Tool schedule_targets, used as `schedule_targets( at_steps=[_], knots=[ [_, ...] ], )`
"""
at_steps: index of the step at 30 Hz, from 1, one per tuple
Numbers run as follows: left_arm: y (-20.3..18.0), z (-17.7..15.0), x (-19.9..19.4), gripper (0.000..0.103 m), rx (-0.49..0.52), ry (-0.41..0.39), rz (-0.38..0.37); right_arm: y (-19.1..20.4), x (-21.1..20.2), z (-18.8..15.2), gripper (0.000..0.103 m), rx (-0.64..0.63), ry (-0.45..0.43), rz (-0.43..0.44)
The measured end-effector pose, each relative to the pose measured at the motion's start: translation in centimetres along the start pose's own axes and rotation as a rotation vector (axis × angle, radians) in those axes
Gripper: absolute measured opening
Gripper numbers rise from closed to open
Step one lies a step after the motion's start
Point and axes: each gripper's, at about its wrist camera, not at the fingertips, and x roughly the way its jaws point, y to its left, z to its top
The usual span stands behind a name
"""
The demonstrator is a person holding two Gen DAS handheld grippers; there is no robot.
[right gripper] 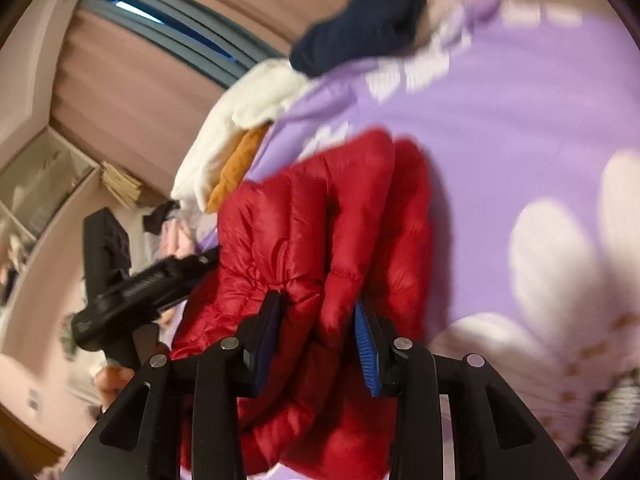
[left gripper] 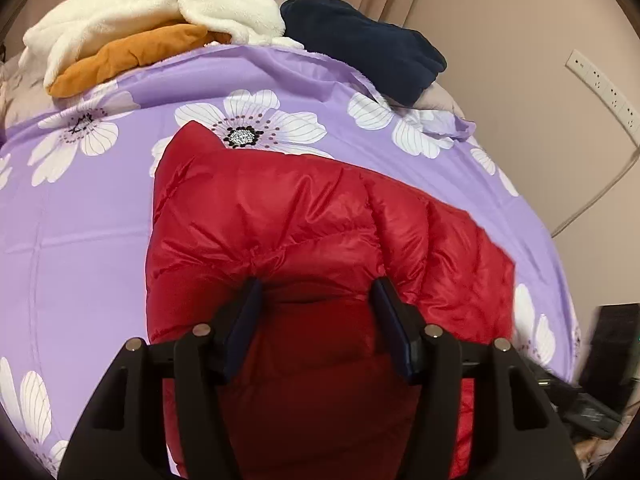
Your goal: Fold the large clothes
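A red puffer jacket (left gripper: 304, 216) lies folded lengthwise on the purple flowered bedsheet (left gripper: 80, 220). Its near end is lifted toward me. My left gripper (left gripper: 318, 292) is shut on a thick roll of that end, and the fabric puckers at the left fingertip. In the right wrist view the red jacket (right gripper: 312, 216) is bunched and blurred above the bedsheet (right gripper: 500, 112). My right gripper (right gripper: 318, 304) has a wad of it filling the gap between its blue pads (right gripper: 366, 344), touching both near the tips. The left gripper's black body (right gripper: 136, 296) shows beside the jacket, with a hand (right gripper: 112, 384) under it.
At the bed's far end lie a white fleece (left gripper: 160, 4), an orange garment (left gripper: 128, 60) under it and a navy garment (left gripper: 360, 44). Curtains hang behind. A wall with sockets (left gripper: 604, 88) and dark equipment (left gripper: 612, 340) flank the right side.
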Motion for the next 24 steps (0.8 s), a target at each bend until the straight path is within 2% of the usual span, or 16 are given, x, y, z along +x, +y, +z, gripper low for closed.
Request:
schedule_targets(
  at_steps=[2,6,12,18,20,24],
  knots=[
    [0.1,0.0,0.1,0.058,-0.006,-0.008,-0.001,1.5,-1.9,-0.1,0.035,-0.068,-0.048,-0.040],
    [0.5,-0.1,0.3,0.058,-0.017,-0.017,-0.011,5.1,-3.7,-0.6,0.035,-0.206,-0.084,-0.025],
    [0.5,-0.1,0.4,0.058,-0.014,-0.021,-0.015,9.0,-2.0,-2.1,0.035,-0.357,-0.026,-0.022],
    [0.5,-0.2,0.4,0.058,-0.017,-0.024,-0.020,8.9,0.9,-5.1,0.035,-0.474,0.079,-0.089],
    [0.5,-0.2,0.4,0.059,-0.014,-0.025,-0.019,8.2,1.6,-5.8,0.032,-0.487,0.097,-0.121],
    [0.2,-0.3,0.6,0.059,0.002,-0.032,-0.008,7.2,2.4,-6.6,0.032,-0.470,0.105,-0.119]
  ],
)
